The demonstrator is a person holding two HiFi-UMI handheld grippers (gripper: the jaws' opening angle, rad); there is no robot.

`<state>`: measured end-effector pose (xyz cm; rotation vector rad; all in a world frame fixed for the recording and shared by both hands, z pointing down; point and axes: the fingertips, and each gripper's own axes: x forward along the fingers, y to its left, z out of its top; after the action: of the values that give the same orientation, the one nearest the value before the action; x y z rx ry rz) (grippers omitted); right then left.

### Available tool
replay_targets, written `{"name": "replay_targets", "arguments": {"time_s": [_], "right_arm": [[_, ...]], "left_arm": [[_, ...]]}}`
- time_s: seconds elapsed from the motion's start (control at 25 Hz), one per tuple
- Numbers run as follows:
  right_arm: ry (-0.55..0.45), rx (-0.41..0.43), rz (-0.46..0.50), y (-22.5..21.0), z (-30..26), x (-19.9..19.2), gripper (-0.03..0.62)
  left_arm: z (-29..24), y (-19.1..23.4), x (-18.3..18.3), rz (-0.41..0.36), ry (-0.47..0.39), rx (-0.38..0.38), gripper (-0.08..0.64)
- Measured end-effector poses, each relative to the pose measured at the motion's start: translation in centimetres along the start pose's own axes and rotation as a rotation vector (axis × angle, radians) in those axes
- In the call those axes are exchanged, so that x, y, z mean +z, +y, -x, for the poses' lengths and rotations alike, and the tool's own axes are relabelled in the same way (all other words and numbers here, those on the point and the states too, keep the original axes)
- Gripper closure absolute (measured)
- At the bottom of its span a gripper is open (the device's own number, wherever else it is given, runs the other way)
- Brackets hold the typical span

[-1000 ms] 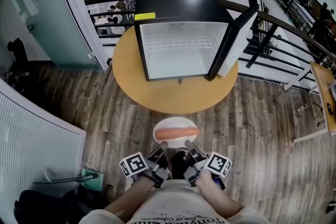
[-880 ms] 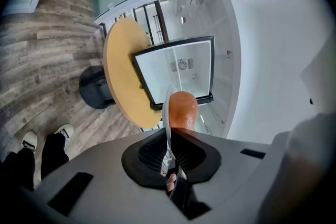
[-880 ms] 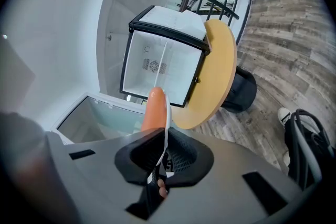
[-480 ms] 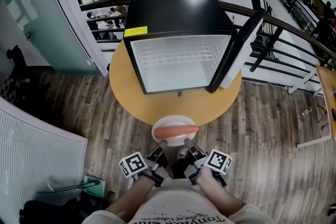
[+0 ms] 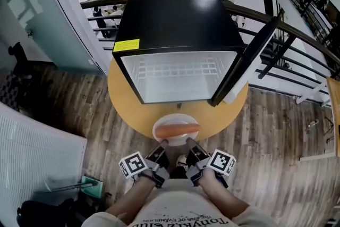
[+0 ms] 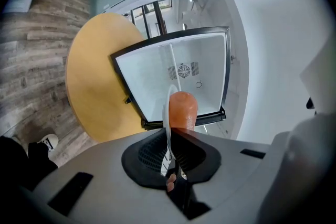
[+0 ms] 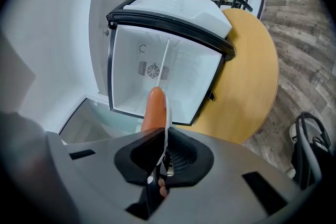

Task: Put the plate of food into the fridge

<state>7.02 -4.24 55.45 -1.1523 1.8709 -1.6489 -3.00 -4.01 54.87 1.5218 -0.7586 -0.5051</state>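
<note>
A white plate (image 5: 166,120) carrying a long orange sausage (image 5: 176,129) hangs over the near edge of the round wooden table (image 5: 123,105). My left gripper (image 5: 162,146) and right gripper (image 5: 189,145) are each shut on the plate's near rim, side by side. The plate (image 6: 169,110) shows edge-on in the left gripper view with the sausage (image 6: 184,109) beside it. In the right gripper view, the plate (image 7: 167,119) and sausage (image 7: 155,110) point toward the fridge. The black mini fridge (image 5: 175,21) stands on the table, its door (image 5: 243,65) swung open to the right and its white inside (image 5: 178,82) bare.
A wire shelf (image 5: 178,68) crosses the fridge's inside. Behind the table runs a dark railing (image 5: 297,40) over a lower floor. A glass wall (image 5: 32,2) rises on the left, and a white ribbed panel (image 5: 32,151) leans low on the left. Wood flooring (image 5: 265,130) surrounds the table.
The fridge and table have drawn closer and larger in the head view. The plate, held by both grippers, has moved forward from over the floor to over the table's near edge.
</note>
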Motion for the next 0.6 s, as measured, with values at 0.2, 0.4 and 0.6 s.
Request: {"name": "replay_targets", "arguments": {"time_s": [0.2,0.4,0.6], "right_arm": [[0.005,0.003,-0.016,0.8,-1.9,0.7,0.555],[-0.006,0.012,-0.019,1.1,-1.8,3.6,0.555],[-0.032,0.020,-0.041,2.4,-3.3,4.4,0.555]], "left_arm": [[-0.9,-0.2,1.9,-0.002,-0.001,0.009,0.522],[-3.7,-2.3,1.8,0.008,0.005,-0.022,0.522],[-4.6,-3.3,3.6,-0.004,0.031,-0.024,0.522]]}}
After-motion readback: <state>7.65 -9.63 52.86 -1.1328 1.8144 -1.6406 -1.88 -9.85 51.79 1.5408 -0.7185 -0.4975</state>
